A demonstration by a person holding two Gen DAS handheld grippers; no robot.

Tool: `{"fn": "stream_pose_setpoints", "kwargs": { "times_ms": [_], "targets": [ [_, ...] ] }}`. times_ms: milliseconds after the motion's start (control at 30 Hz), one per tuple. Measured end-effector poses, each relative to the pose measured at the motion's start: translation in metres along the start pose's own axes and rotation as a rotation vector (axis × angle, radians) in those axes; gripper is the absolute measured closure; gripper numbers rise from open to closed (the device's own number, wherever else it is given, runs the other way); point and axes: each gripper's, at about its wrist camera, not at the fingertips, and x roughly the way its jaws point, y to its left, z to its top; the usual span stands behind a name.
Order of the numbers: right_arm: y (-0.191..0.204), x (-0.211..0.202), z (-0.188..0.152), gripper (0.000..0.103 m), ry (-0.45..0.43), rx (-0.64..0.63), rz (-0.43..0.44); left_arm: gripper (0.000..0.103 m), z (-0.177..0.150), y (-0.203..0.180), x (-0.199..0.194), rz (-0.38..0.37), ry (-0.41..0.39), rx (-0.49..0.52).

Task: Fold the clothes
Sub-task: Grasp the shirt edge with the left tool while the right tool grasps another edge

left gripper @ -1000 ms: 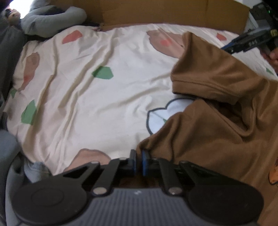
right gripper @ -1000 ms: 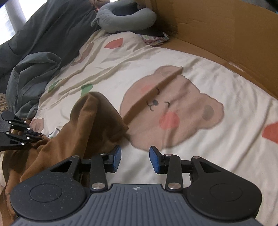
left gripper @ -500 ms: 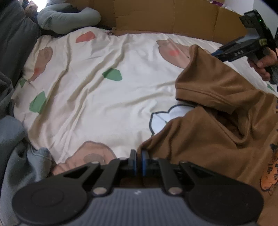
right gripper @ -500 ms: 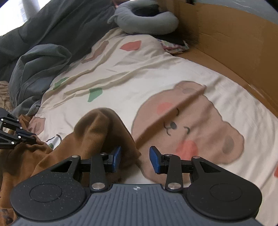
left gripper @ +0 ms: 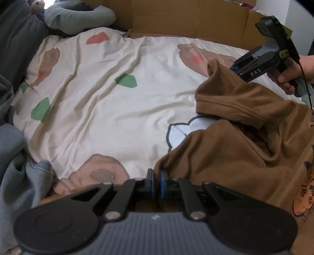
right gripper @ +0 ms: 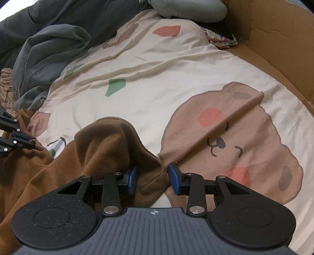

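A brown T-shirt (left gripper: 245, 157) with an orange print lies crumpled on the bear-print bedsheet (left gripper: 117, 109). My left gripper (left gripper: 156, 182) is shut on the shirt's near edge and pinches a fold of brown cloth. In the right wrist view the shirt's raised sleeve (right gripper: 102, 149) bunches up between the blue pads of my right gripper (right gripper: 153, 179). Its jaws are closing around the cloth, with a small gap still showing at the right pad (right gripper: 174, 181). The left wrist view shows the right gripper (left gripper: 235, 67) at the sleeve tip, with a hand (left gripper: 284, 78) holding it. The left gripper (right gripper: 29, 142) appears at the left edge of the right wrist view.
A cardboard wall (right gripper: 274, 39) borders the bed at the back and right. A grey neck pillow (left gripper: 78, 17) lies at the head. Dark grey bedding and clothes (right gripper: 49, 49) are piled along the left side, and a blue-grey garment (left gripper: 23, 176) lies near my left gripper.
My right gripper slid left onto the raised sleeve; brown cloth now sits between its jaws, which have narrowed. The left gripper kept its pinch on the shirt edge and rolled slightly.
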Motion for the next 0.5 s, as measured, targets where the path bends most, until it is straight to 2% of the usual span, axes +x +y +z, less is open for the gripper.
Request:
{"fn": "stream_pose_setpoints", "kwargs": {
  "times_ms": [33, 100, 167, 267, 300, 500],
  "targets": [
    [0.001, 0.0, 0.0, 0.071, 0.001, -0.007, -0.002, 0.097, 0.0, 0.0, 0.0, 0.001, -0.001, -0.001],
    [0.005, -0.002, 0.0, 0.088, 0.009, -0.028, -0.013, 0.097, 0.0, 0.001, -0.001, 0.009, -0.01, -0.02],
    [0.005, -0.006, 0.001, 0.094, 0.016, -0.034, -0.021, 0.097, 0.0, 0.002, -0.003, 0.018, -0.018, -0.039],
    [0.006, -0.018, -0.001, 0.096, 0.009, -0.056, -0.06, 0.098, 0.002, 0.003, -0.006, 0.033, -0.034, -0.058],
    [0.006, -0.023, -0.002, 0.1, 0.006, -0.064, -0.079, 0.098, 0.003, 0.002, -0.009, 0.041, -0.044, -0.053],
    [-0.002, -0.058, -0.012, 0.1, -0.001, -0.066, -0.197, 0.098, 0.011, 0.004, -0.025, 0.11, -0.104, -0.051]
  ]
}}
